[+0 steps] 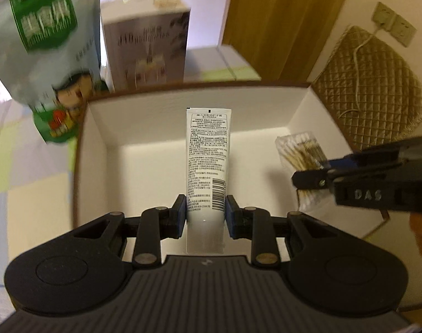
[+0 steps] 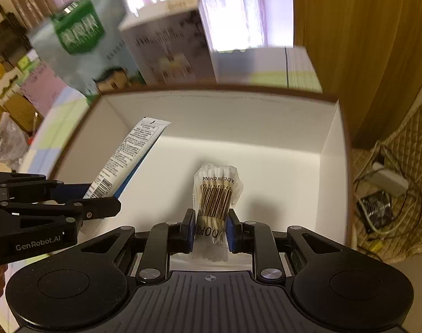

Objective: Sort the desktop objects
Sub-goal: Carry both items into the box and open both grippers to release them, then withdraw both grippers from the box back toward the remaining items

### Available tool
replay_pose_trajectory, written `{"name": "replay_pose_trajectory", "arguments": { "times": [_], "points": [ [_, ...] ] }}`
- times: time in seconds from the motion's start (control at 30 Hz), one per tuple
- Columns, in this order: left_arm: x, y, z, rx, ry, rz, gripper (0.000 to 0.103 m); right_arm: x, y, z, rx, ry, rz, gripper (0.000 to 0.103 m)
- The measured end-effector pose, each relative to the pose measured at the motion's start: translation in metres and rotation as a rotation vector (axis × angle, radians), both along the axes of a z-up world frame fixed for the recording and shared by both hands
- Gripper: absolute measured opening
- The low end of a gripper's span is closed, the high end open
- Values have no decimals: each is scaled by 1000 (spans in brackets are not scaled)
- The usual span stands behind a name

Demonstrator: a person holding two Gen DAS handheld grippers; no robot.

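Over box [image 1: 299,105], frame centre: L claw [image 1: 206,211] clamps tube [image 1: 207,149], R claw [image 2: 211,229] clamps swab pack [image 2: 217,191]. I'd lower both, w/ release near floor.

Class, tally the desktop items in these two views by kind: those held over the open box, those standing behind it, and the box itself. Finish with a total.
Printed tubes: 1, white tube in the left tool
Cotton swab packs: 1 in the right tool
Open white boxes: 1
Green snack bags: 1
Printed cartons: 1
Total: 5
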State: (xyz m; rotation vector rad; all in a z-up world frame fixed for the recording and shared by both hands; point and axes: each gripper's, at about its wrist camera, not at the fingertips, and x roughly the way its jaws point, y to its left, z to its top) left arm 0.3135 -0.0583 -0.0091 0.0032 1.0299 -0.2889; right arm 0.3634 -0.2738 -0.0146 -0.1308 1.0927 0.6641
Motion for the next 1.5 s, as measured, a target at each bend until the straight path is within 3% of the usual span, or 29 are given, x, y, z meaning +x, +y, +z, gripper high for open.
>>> {"name": "replay_pose_trajectory", "arguments": {
  "times": [0.4,0.7,0.73,0.77,0.8,0.83,0.93,0.97,1.13,1.5],
  "points": [
    [23,-7,-58,-56,148,80,24,23,9,-47,-30,97,20,25],
    [41,-7,-71,-4,187,76,25,34,18,-64,-126,108,72,25],
    [44,-7,-73,6,199,71,25,34,19,-65,-143,104,76,40],
    [45,-7,-74,10,208,72,27,34,19,-66,-152,100,71,70],
    [46,-6,-75,13,215,76,29,35,18,-64,-156,90,64,75],
    [47,-4,-74,11,216,85,32,34,17,-61,-159,69,66,75],
    [50,1,-71,37,217,113,59,34,13,-58,-179,76,85,75],
    [50,3,-70,44,216,117,62,33,11,-58,-186,89,85,75],
    [50,3,-65,84,222,90,70,24,9,-60,-238,103,95,76],
    [46,0,-62,140,246,77,76,8,11,-49,-277,134,100,76]
  ]
}}
